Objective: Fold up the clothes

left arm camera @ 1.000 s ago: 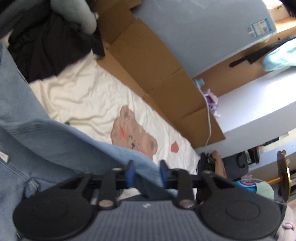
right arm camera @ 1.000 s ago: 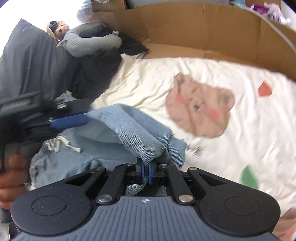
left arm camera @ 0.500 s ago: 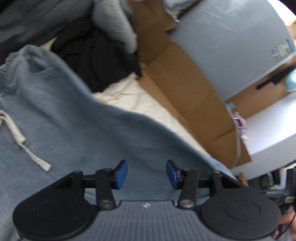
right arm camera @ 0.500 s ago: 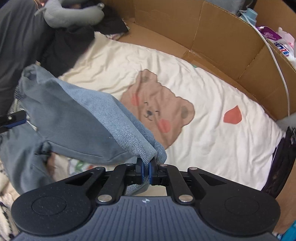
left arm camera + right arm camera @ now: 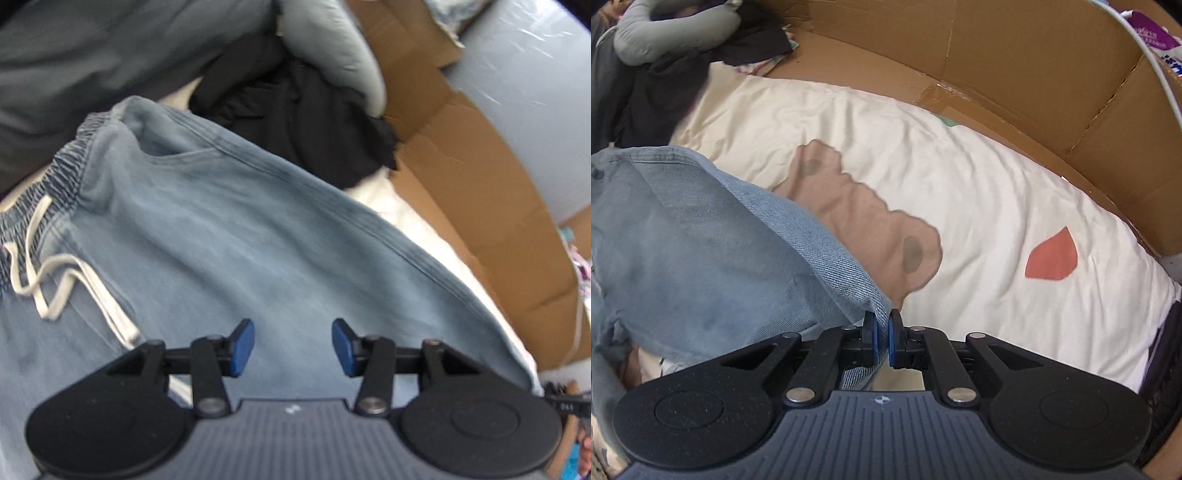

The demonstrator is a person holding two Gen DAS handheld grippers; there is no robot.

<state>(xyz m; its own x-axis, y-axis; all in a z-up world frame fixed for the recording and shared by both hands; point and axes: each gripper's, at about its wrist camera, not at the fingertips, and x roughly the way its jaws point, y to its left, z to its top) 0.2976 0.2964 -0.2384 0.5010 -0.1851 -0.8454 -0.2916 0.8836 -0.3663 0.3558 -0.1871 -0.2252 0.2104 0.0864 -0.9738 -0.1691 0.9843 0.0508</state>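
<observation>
The light denim trousers (image 5: 280, 236) lay spread across the cream bear-print quilt (image 5: 979, 206), waistband and white drawstring (image 5: 55, 280) at the end nearest the black garment (image 5: 303, 110). The left gripper (image 5: 293, 345) hovered over the trouser body, jaws spread wide and grasping nothing. The right gripper (image 5: 882, 338) was down at the hem end, just beside the brown bear print (image 5: 864, 221), jaws clenched on a corner of the trousers (image 5: 713, 240) (the cloth ran straight between the blue pads). By my reading, this was the laying-out step: one leg was being drawn flat before the first fold. The next move probably called for the left jaws to drop and pinch fabric near the waistband, so both ends could be pulled taut. The risk I saw was the drawstring snagging in that pinch, or the loose denim bunching toward the cardboard wall (image 5: 1015, 62) behind the quilt.
</observation>
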